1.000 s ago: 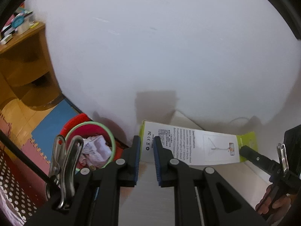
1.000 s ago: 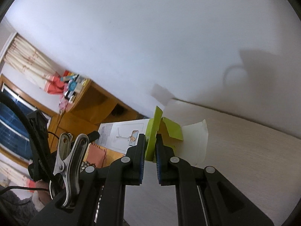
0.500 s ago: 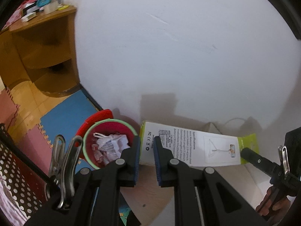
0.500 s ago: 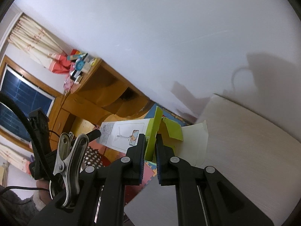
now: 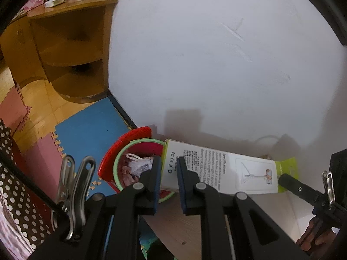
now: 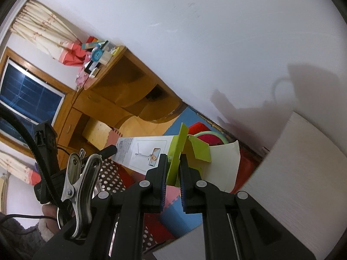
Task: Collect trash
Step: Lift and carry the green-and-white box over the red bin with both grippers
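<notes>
Both tongs carry one long white carton w/ lime-green ends [image 5: 219,169]. Left tongs [image 5: 169,173] are clamped on its closed end, the one w/ the printed marks; right tongs [image 6: 173,169] are clamped on a green flap [image 6: 176,151] at the opened end, where the lid flaps splay out. The carton hangs roughly level btwn them, off the edge of the pale wood surface [image 5: 186,227], w/ its closed end just over the rim of the red bin w/ green ring [image 5: 121,162]. The bin sits on the floor mats by the wall and already has crumpled white paper [image 5: 138,163] inside.

Step in hand, as I read it: get the carton into the bin. It's much longer than the bin mouth is wide, so a flat drop will prob. bridge the rim or tip out. Better: bring the closed end over the bin centre, raise the right side so the carton points down, feed it in end-first, then let go. Release the flap side last, since a thin flap is a weak hold and may tear or slip. Watch the paper already inside: it may stop the carton going deep.
</notes>
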The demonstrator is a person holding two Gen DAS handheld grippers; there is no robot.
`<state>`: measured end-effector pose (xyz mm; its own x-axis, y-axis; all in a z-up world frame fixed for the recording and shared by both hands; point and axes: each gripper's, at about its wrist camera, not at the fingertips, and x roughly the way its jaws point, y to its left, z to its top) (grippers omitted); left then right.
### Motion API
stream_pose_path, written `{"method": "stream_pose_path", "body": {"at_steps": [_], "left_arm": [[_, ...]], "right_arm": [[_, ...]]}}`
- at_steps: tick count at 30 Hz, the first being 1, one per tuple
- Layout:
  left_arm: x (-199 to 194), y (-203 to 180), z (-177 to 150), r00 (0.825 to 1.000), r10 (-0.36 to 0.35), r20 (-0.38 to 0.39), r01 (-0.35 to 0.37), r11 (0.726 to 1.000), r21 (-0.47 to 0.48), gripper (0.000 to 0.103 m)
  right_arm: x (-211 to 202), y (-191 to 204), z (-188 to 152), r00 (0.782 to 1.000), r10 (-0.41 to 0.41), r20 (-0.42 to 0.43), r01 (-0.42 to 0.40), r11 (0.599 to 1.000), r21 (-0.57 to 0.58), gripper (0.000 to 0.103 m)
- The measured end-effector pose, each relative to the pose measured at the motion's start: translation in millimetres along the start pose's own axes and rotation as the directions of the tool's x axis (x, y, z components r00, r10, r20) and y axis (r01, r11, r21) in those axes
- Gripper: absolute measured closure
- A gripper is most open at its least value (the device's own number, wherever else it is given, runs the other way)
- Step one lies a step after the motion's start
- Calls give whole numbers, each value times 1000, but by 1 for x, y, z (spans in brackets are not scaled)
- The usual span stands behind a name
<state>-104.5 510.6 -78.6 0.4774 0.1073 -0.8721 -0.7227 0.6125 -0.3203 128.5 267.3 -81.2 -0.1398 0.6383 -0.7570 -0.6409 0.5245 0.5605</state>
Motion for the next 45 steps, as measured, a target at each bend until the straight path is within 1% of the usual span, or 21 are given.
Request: {"method": "stream_pose_path", "body": {"at_steps": [2, 5, 10, 15, 20, 24, 26, 29, 31, 34, 38, 39, 40, 43, 44, 45], "left_arm": [[6, 10, 2, 1000, 6, -3, -6, 1000, -12, 89], [4, 15, 6, 1000, 16, -7, -16, 1000, -26, 89], [18, 33, 13, 999, 33, -20, -34, 998, -55, 89], [46, 51, 17, 998, 41, -48, -45, 996, -79, 89], [69, 58, 17, 994, 67, -86, -76, 992, -102, 89], [91, 68, 14, 991, 78, -112, -92, 988, -127, 89], [104, 72, 10, 988, 86, -127, -102, 986, -128, 89], [133, 79, 3, 979, 98, -176, -124, 982, -141, 89], [145, 80, -2, 975, 113, -194, -141, 981, -135, 89], [168, 85, -9, 965, 131, -225, -162, 979, -123, 89], [188, 94, -12, 957, 129, -258, -168, 976, -137, 89], [193, 95, -12, 954, 137, -267, -175, 977, -125, 89], [197, 96, -12, 951, 142, -275, -180, 976, -120, 89], [207, 96, -13, 939, 158, -305, -200, 974, -110, 89], [213, 97, -15, 929, 172, -328, -213, 972, -94, 89], [217, 98, -17, 925, 175, -338, -217, 972, -89, 89]], "right_arm": [[8, 6, 3, 1000, -2, -10, 2, 1000, -12, 91], [22, 9, 8, 1000, 1, -30, -2, 1000, -24, 91], [49, 16, 18, 997, -3, -73, 0, 999, -47, 91], [75, 26, 30, 995, -18, -101, 9, 996, -85, 91], [108, 24, 38, 990, -31, -136, 22, 997, -71, 91], [141, 16, 42, 981, -36, -191, 26, 998, -54, 91], [161, 12, 43, 973, -55, -225, 44, 998, -54, 91], [193, 5, 45, 955, -98, -280, 83, 995, -62, 91], [220, 2, 45, 932, -155, -328, 129, 987, -100, 89], [247, 0, 45, 907, -205, -368, 159, 975, -153, 87], [275, -12, 45, 892, -198, -406, 149, 978, -148, 87], [281, -14, 46, 887, -199, -417, 150, 978, -148, 86], [292, -17, 46, 876, -205, -437, 155, 977, -147, 86], [311, -26, 41, 850, -219, -480, 173, 975, -139, 87], [316, -29, 39, 847, -216, -486, 170, 976, -138, 86], [321, -31, 38, 844, -211, -493, 165, 977, -135, 86]]}}
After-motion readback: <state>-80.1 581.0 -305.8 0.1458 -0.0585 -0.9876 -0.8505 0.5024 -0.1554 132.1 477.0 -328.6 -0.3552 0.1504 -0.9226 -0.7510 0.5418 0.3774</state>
